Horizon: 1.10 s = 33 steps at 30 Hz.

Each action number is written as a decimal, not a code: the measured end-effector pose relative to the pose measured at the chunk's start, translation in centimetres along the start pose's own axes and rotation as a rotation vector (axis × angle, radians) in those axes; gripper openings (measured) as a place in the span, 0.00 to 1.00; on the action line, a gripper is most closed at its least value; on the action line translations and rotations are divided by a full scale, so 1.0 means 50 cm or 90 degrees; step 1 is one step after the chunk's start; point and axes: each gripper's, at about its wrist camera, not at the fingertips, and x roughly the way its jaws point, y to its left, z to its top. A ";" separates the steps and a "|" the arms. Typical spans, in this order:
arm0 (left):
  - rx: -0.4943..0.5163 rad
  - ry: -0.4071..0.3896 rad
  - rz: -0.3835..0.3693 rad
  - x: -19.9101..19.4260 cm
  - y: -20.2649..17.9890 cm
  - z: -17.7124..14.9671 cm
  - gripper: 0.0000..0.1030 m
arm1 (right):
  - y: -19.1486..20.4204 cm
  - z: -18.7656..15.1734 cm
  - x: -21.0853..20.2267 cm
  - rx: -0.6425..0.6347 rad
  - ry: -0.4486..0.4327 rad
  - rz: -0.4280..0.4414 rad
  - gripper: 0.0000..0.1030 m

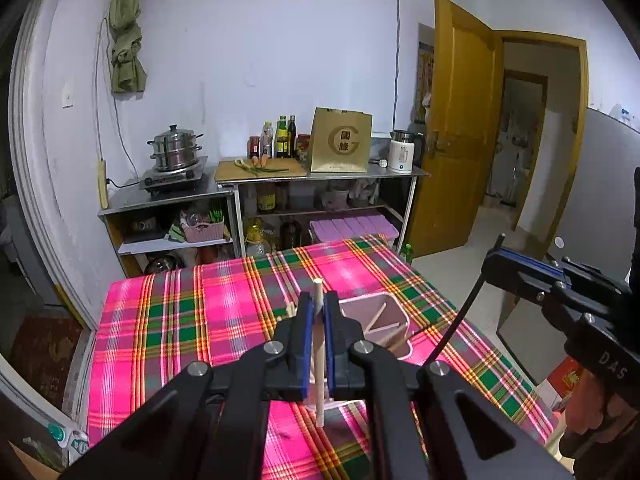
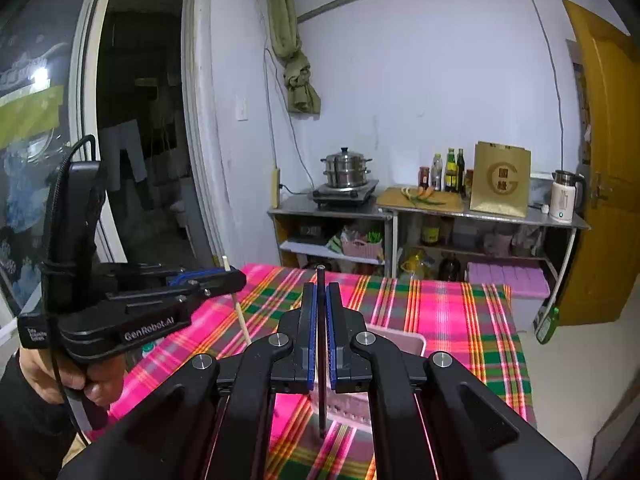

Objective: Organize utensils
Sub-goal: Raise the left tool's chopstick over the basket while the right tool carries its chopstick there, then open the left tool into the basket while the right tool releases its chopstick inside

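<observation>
Between left fingers (image 1: 307, 320), pale chopstick (image 1: 319, 360).

Black tool (image 1: 318, 320), blue pads (image 1: 307, 332)

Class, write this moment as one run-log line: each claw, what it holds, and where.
left claw: shut on pale wooden chopstick | right claw: shut on thin black chopstick | both above pink divided plastic holder

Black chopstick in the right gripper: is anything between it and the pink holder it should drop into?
Nothing visible does. The right gripper is shut on the black chopstick, upright above the plaid cloth, with the pink holder just beyond. The left gripper, shut on a pale chopstick, is off to one side.
</observation>
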 end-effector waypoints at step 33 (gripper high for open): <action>-0.015 0.018 -0.044 0.177 0.021 -0.001 0.06 | -0.056 0.003 0.137 0.022 0.019 -0.008 0.04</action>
